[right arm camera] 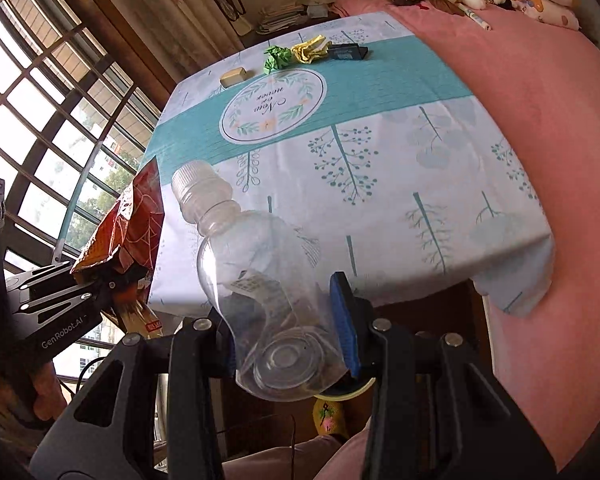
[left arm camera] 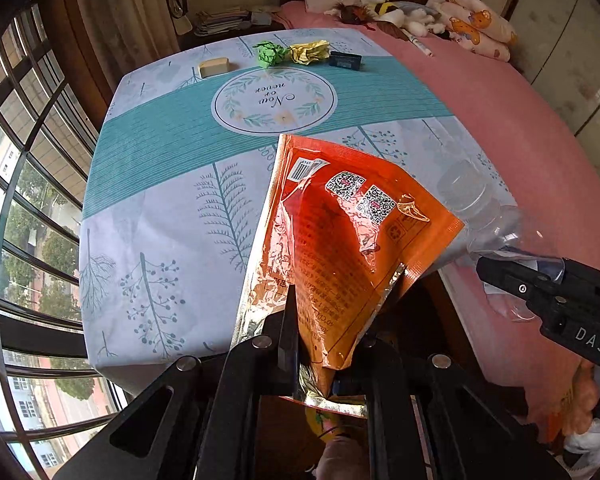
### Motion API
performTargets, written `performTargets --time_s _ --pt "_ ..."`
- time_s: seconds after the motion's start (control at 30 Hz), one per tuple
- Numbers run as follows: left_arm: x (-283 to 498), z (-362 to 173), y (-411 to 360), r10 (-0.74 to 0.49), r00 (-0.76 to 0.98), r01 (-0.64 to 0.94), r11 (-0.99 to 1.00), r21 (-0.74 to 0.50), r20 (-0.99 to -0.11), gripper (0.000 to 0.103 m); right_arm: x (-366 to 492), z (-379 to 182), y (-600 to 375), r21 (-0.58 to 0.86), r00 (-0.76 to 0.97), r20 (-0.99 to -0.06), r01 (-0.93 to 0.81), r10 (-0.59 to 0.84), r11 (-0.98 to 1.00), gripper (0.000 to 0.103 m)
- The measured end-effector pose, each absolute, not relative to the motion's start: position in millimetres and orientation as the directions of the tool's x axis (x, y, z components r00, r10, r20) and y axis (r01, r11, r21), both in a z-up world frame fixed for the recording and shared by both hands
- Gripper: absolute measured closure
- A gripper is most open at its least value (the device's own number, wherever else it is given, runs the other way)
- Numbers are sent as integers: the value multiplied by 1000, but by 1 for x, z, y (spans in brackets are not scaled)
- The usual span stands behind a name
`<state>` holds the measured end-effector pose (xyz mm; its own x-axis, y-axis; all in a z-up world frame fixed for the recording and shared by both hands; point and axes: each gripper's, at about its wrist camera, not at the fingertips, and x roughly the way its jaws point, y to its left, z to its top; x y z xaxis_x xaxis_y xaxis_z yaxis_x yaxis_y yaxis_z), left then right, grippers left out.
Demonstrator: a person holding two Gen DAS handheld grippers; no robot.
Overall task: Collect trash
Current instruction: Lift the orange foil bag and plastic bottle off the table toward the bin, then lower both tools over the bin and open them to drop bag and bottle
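So the left gripper (left arm camera: 324, 344) has its fingers clamped on the bottom end of an orange snack bag (left arm camera: 340, 232), which sticks up and forward over the near edge of the table (left arm camera: 148, 184). The right gripper (right arm camera: 288, 336) is squeezing a clear plastic bottle (right arm camera: 256, 280) by its base, white cap (right arm camera: 190, 180) pointing away and tilted left, held over that same near edge. Way over at the far side of the table sit a green paper ball (left arm camera: 270, 53), a yellow paper ball (left arm camera: 310, 51), a small dark blue box (left arm camera: 345, 59) and a beige block (left arm camera: 215, 67), all in a loose row. Pink bed (left arm camera: 500, 120) is on the right.
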<state>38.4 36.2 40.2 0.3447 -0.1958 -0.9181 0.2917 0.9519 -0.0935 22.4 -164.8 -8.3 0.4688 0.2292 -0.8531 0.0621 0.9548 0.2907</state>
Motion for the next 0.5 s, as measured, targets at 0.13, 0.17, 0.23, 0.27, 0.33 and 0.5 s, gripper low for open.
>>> performTargets --time_s 0.13,0.17,0.23,0.27,0.33,0.5 --pt "26 15 27 -214 291 305 944 -121 -933 93 7 -27 -171 292 426 -876 95 226 952 68" --pt "21 9 25 -215 279 308 943 -125 -936 93 4 -32 -172 294 412 -882 103 228 950 68" --pt "12 -6 19 -221 256 316 939 -134 -941 93 -3 -47 -174 299 385 -893 119 233 947 68" --pt "7 -16 16 -220 244 320 938 -136 -944 93 -5 -55 -175 302 372 -897 125 237 945 68" --pt "-3 -35 12 -229 214 322 934 -152 -950 93 -11 -76 -176 309 344 -906 142 246 940 68" --pt "-25 -98 1 -211 143 302 940 -160 -967 93 -27 -144 -180 329 271 -923 189 273 925 68"
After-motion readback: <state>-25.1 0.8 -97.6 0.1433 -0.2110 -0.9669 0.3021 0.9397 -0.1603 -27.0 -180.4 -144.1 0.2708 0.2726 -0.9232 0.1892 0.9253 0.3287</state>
